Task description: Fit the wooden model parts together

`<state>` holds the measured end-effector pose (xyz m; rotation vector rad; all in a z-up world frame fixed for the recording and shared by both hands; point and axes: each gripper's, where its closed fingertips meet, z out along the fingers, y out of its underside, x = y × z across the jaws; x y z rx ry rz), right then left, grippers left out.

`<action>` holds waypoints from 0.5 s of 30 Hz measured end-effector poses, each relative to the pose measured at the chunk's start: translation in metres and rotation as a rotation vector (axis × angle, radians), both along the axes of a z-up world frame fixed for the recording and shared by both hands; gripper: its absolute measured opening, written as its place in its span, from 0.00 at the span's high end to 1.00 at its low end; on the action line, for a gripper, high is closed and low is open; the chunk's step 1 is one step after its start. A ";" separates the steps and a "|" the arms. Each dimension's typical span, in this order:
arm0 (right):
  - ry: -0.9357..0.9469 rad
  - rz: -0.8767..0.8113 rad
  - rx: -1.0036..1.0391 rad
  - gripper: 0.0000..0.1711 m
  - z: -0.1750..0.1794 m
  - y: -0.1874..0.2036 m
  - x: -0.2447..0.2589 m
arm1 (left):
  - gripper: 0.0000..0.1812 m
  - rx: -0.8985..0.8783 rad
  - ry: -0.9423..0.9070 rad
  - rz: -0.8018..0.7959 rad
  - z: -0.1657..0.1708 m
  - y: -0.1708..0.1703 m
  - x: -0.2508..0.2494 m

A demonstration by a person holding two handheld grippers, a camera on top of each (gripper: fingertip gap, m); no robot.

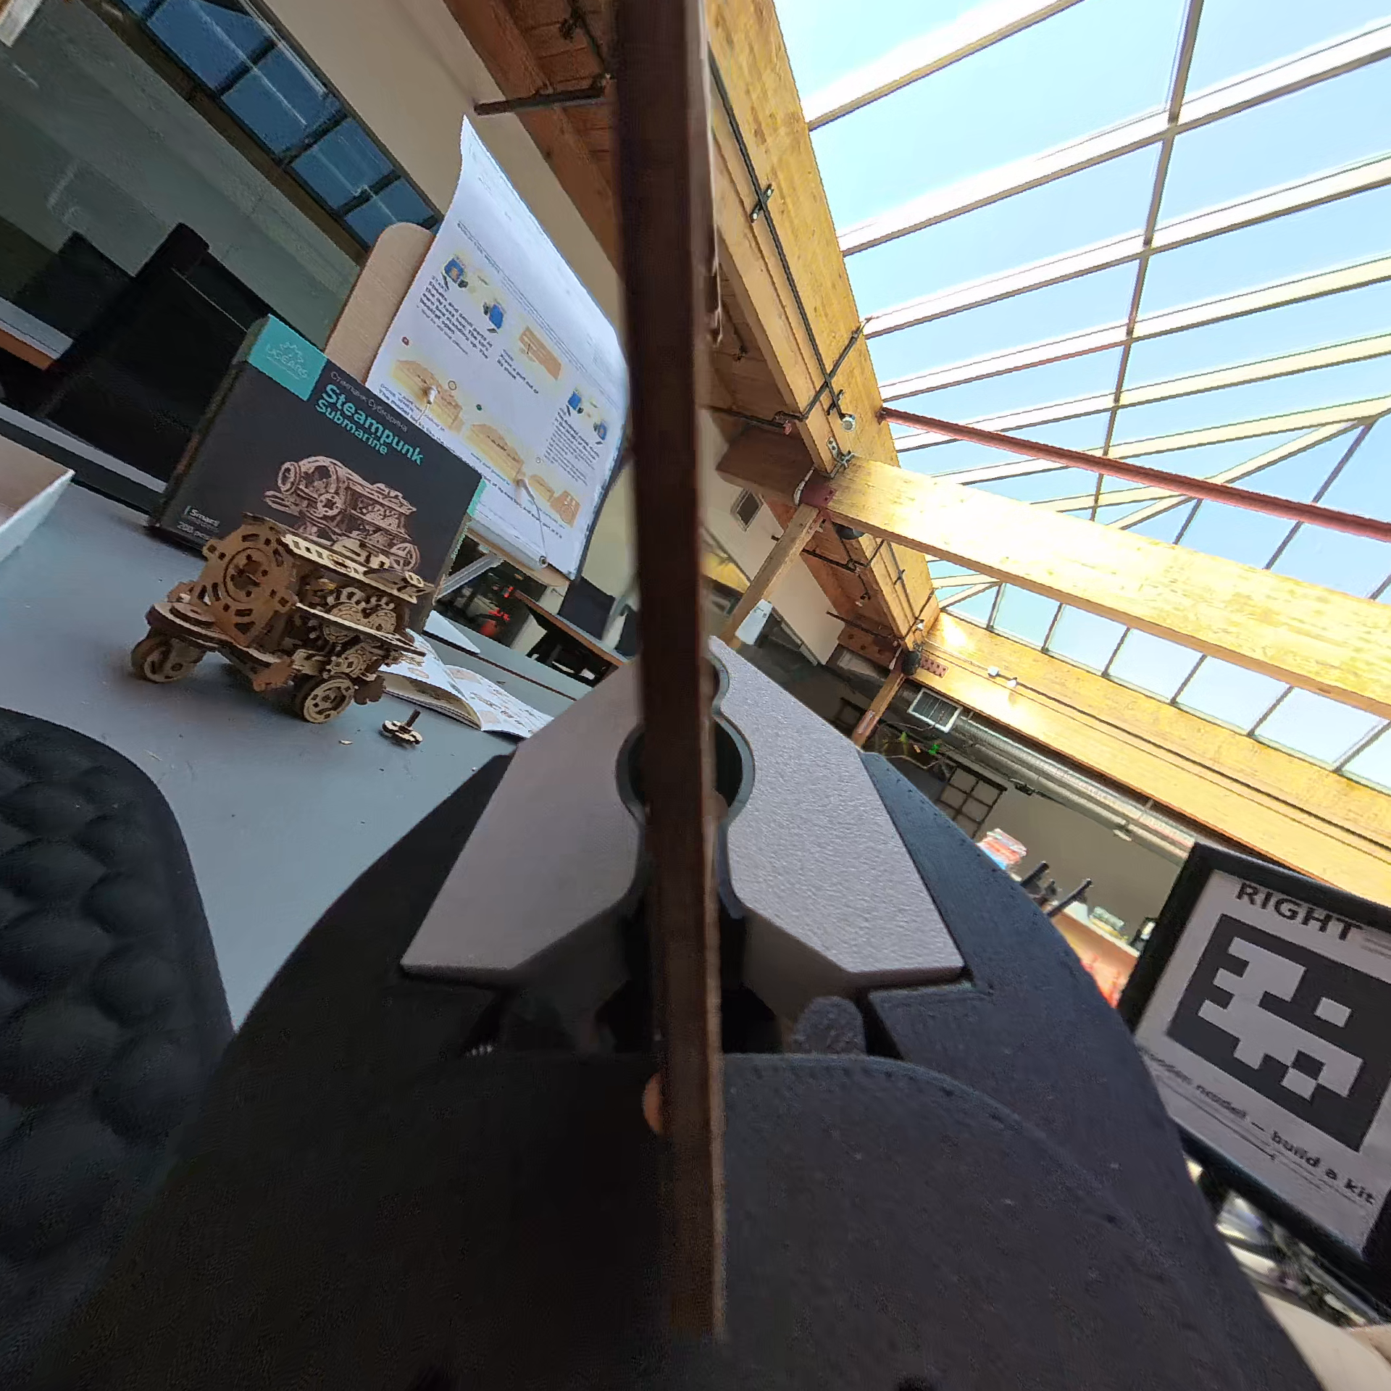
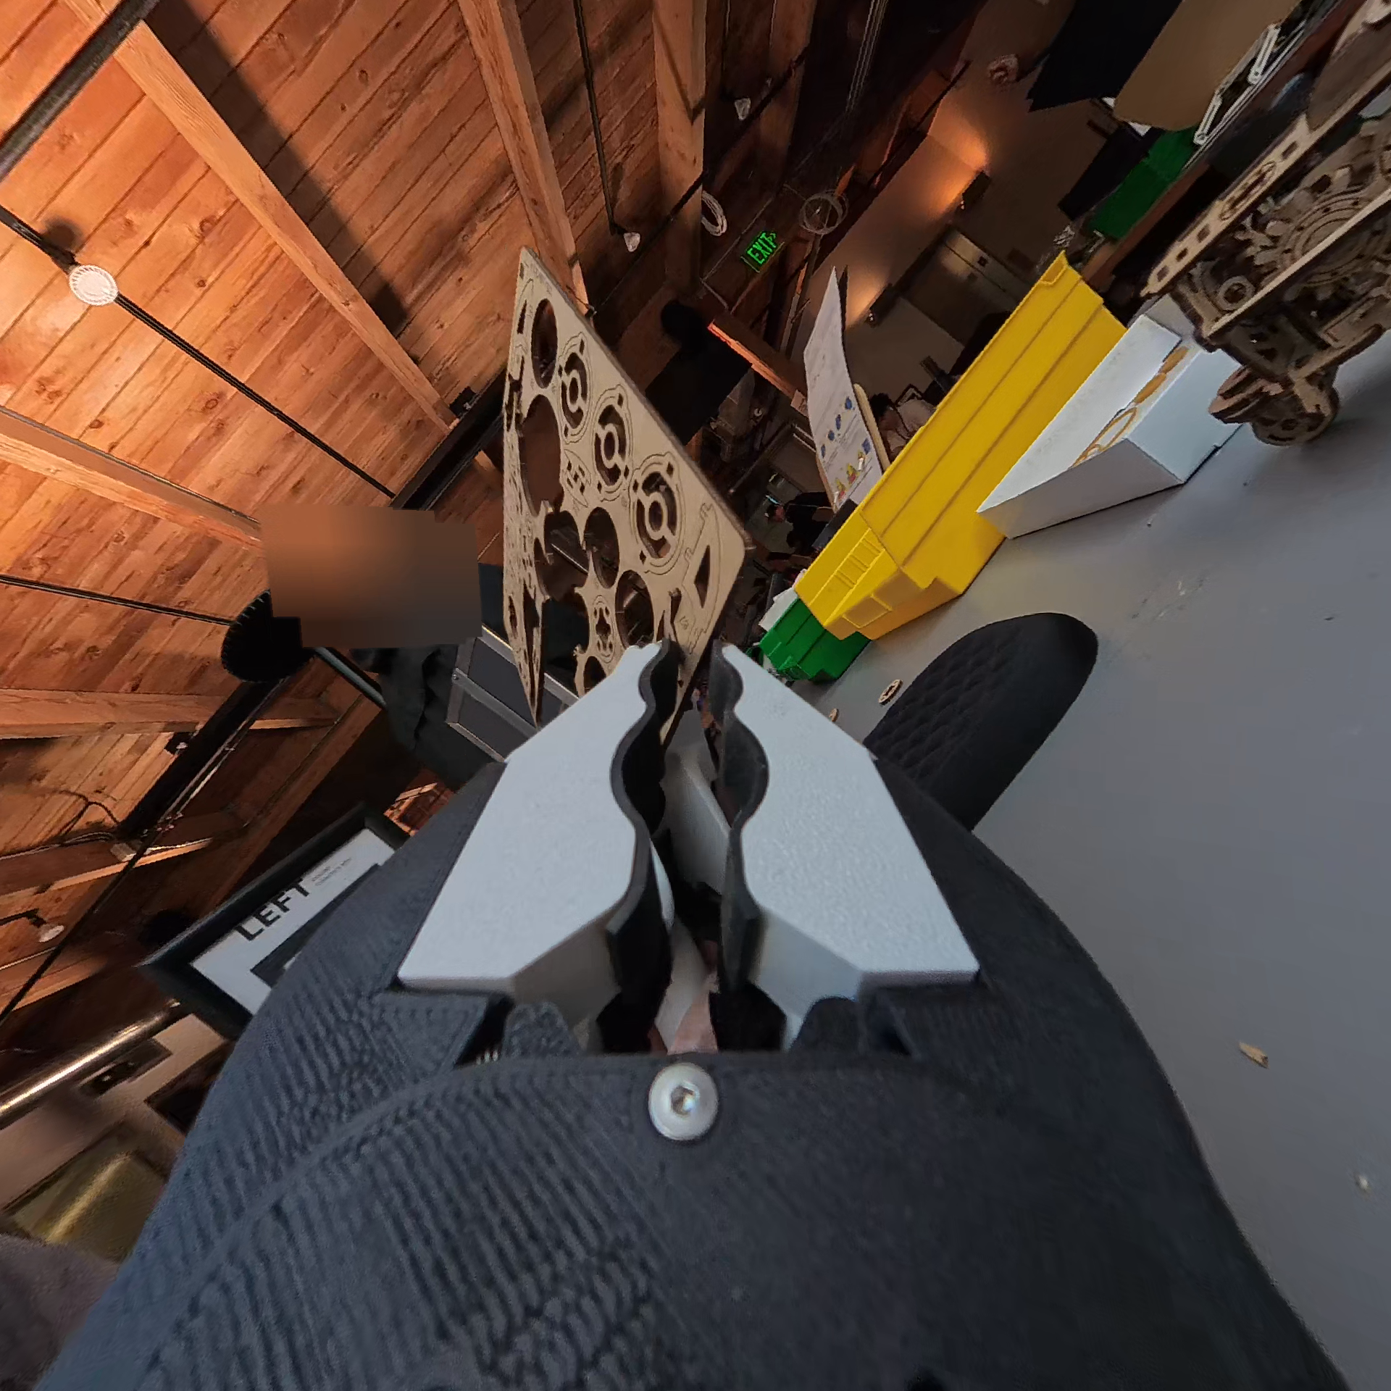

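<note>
Clamping the wooden parts sheet (image 1: 666,451) edge-on between closed jaws, the left gripper (image 1: 681,700) holds it upright toward twelve o'clock. The right gripper (image 2: 696,662) stands slightly parted around the sheet's lower corner; whether it touches is unclear. The assembled wooden model (image 1: 286,610) sits on the grey table (image 1: 248,783) at ten o'clock in the left wrist view.
</note>
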<state>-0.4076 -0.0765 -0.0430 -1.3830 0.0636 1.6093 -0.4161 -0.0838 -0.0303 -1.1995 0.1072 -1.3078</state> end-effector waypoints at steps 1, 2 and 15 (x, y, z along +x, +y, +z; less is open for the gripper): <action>-0.038 -0.019 0.006 0.96 -0.002 0.001 0.000 | 0.99 0.001 0.024 0.024 -0.002 0.001 0.000; -0.076 -0.040 0.012 0.95 -0.004 0.003 0.000 | 1.00 -0.003 0.040 0.034 -0.003 0.002 0.001; -0.163 0.012 0.156 0.79 0.015 0.003 0.003 | 1.00 -0.004 -0.046 -0.013 0.005 -0.001 -0.009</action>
